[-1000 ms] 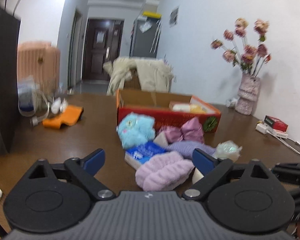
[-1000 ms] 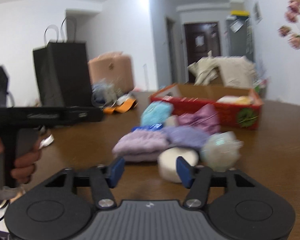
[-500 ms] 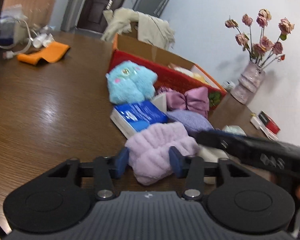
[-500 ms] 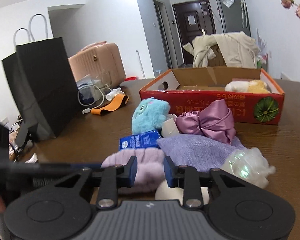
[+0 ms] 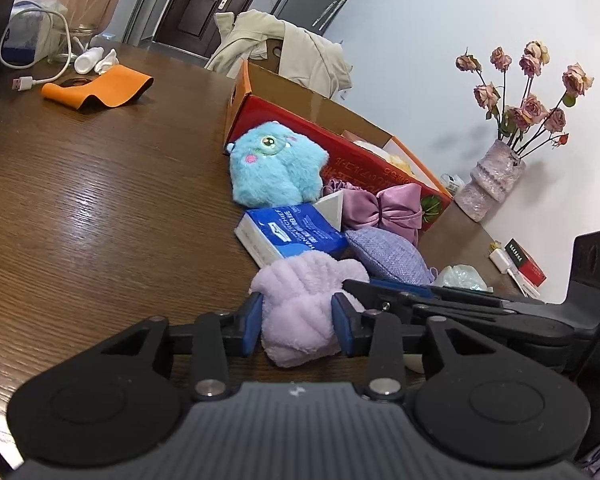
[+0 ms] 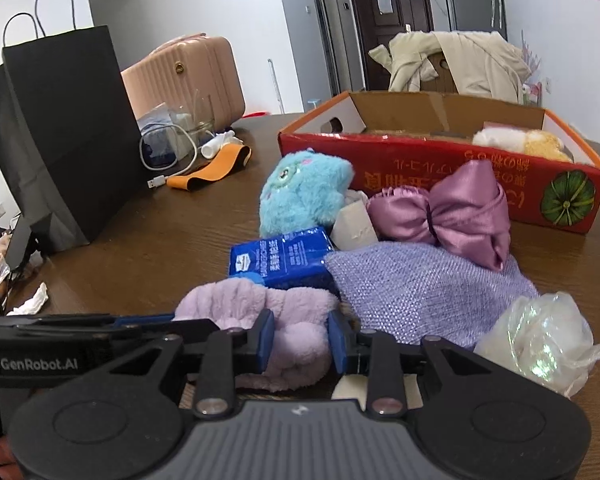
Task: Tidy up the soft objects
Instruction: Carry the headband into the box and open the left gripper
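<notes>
A fluffy lilac headband [image 5: 300, 300] lies on the brown table at the near end of a pile. My left gripper [image 5: 296, 322] is shut on one end of it. My right gripper [image 6: 300, 338] is shut on its other end [image 6: 292, 332]. Behind it lie a blue tissue pack [image 5: 296, 234], a lilac woven pouch [image 6: 424, 284], a purple satin bow [image 6: 452, 212] and a blue plush monster [image 5: 276, 168]. A red cardboard box [image 6: 440, 168] stands behind the pile and holds a white and yellow plush [image 6: 520, 142].
A clear plastic bag [image 6: 540, 340] lies right of the pile and a white round pad [image 6: 348, 390] under the right gripper. A black paper bag [image 6: 64, 136], an orange strap [image 5: 100, 88], a cable and a jar stand at the left. A flower vase [image 5: 494, 186] stands at the right.
Both grippers moved down and in toward the pile and closed their jaws on the lilac headband, one from each side. A second ago both were open above the table.
</notes>
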